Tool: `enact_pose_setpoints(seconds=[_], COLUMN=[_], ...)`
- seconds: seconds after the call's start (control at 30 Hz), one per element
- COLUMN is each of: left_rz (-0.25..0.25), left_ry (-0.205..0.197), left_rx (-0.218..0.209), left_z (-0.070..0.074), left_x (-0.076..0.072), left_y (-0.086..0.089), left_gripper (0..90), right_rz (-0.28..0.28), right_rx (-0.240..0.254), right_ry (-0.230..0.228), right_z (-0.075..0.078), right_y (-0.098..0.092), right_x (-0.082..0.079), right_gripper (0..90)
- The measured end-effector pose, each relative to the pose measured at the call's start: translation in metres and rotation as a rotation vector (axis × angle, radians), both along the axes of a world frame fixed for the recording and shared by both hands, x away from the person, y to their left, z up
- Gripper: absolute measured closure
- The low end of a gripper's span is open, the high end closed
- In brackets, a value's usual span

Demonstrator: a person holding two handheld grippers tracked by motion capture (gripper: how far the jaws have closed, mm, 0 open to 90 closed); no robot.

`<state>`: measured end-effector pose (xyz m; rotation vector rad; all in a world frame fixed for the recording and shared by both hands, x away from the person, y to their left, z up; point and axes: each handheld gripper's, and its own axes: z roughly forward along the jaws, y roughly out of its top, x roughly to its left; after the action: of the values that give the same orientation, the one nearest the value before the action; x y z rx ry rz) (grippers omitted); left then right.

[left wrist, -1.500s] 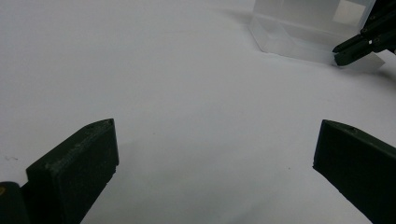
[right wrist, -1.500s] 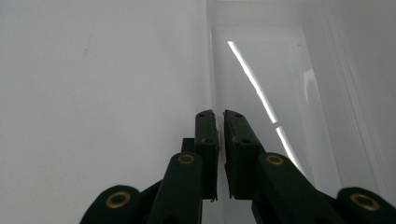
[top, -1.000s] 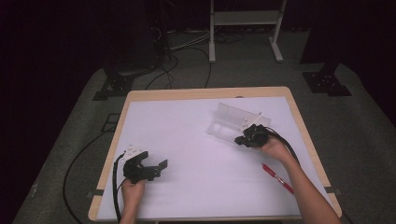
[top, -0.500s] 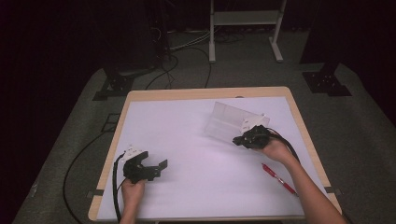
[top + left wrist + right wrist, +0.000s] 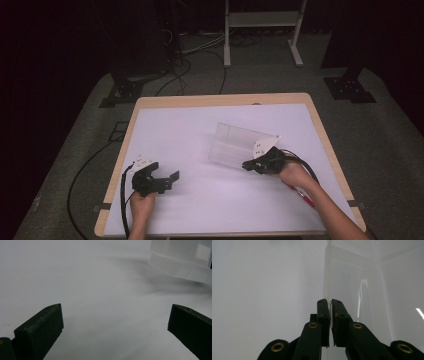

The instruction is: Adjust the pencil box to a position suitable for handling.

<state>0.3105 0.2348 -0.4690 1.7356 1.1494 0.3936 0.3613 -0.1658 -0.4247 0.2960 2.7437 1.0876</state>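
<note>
Your right-hand fingers (image 5: 323,315) are pinching together on the thin near wall of the clear plastic box (image 5: 240,145), so your right gripper (image 5: 251,165) is clamping that wall between its pads, with the edge of the wall running straight up from the tips in the right gripper view. You are holding the box tilted, its near side resting close to the white table cover (image 5: 200,200) and its far wall leaning up and away, a little right of the table's middle. Your left gripper (image 5: 170,179) is sitting near the front left corner with its jaws standing wide apart and nothing between them; in the left gripper view its fingers (image 5: 42,331) are framing bare white surface, and the box (image 5: 182,262) is showing far off at the upper right, well apart from them. You are keeping broad open room between the two grippers, and more behind the box toward the far wooden edge of the table (image 5: 220,100). Room is tighter on your right: a red pen (image 5: 300,192) is lying just beside your right hand, between it and the right-hand table edge, partly hidden under the wrist and the trailing cable (image 5: 305,167). Your left hand (image 5: 142,205) is resting close to the near edge, its own cable (image 5: 123,200) looping off the front left side.
</note>
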Motion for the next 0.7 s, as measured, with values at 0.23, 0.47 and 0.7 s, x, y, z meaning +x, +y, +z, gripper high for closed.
enact_pose_setpoints(seconds=[0.23,0.47,0.7], left_rz=[0.002,0.003,0.002], left_ry=[0.000,0.001,0.000], left_rx=[-0.004,-0.004,-0.004], left_z=[0.000,0.000,0.000], left_x=[0.000,0.000,0.000], left_y=[0.000,0.000,0.000], left_gripper=[0.0,0.0,0.0], right_rz=[0.031,0.056,0.057], right_rx=[-0.006,-0.014,-0.015], right_ry=[0.022,0.036,0.050], right_z=[-0.008,-0.012,-0.018], right_y=[0.005,0.012,0.014], right_x=[-0.012,-0.020,-0.022], right_gripper=[85.4,85.3,85.4])
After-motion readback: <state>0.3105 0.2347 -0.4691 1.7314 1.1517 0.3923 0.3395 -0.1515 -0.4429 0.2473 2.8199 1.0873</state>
